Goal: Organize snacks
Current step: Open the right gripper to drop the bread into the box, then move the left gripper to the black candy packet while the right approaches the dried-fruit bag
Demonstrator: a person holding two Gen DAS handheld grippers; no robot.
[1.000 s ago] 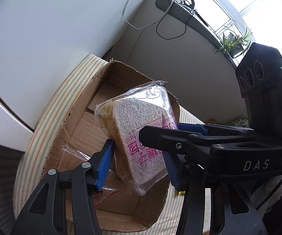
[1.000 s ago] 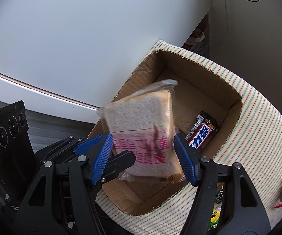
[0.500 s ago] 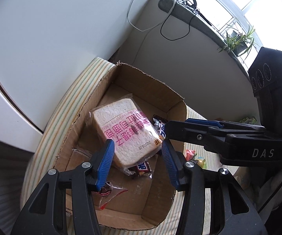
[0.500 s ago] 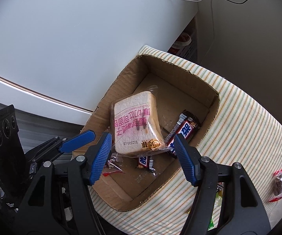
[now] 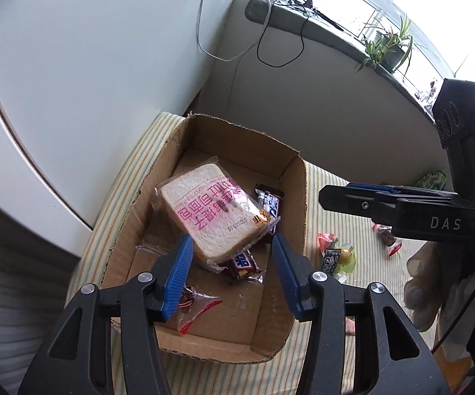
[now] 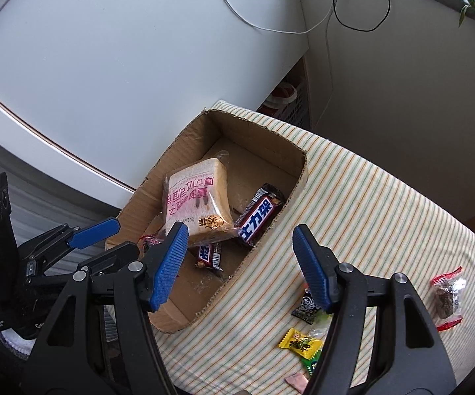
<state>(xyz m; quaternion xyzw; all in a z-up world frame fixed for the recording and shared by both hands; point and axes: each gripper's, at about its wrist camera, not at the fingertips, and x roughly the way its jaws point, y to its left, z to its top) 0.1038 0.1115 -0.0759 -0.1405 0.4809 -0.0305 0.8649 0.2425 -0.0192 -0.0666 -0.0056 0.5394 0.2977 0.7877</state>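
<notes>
Bread in box, both my grippers spread, holding nothing.
Cardboard box [image 6: 298, 177] holds bagged bread slice [image 6: 198, 205]; chocolate bar [image 6: 259, 219] at its 3 o'clock.

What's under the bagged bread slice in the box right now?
The bread slice leans on two chocolate bars inside the cardboard box. A red-edged wrapper lies beside it. Anything directly beneath is covered.

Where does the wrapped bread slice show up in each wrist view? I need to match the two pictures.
Left wrist: the bread slice lies in the cardboard box, centre of the picture, just beyond the left gripper.
Right wrist: the bread slice is left of centre, above the right gripper's left finger.
Shared landmark: the dark chocolate bar beside the slice on its right.
</notes>
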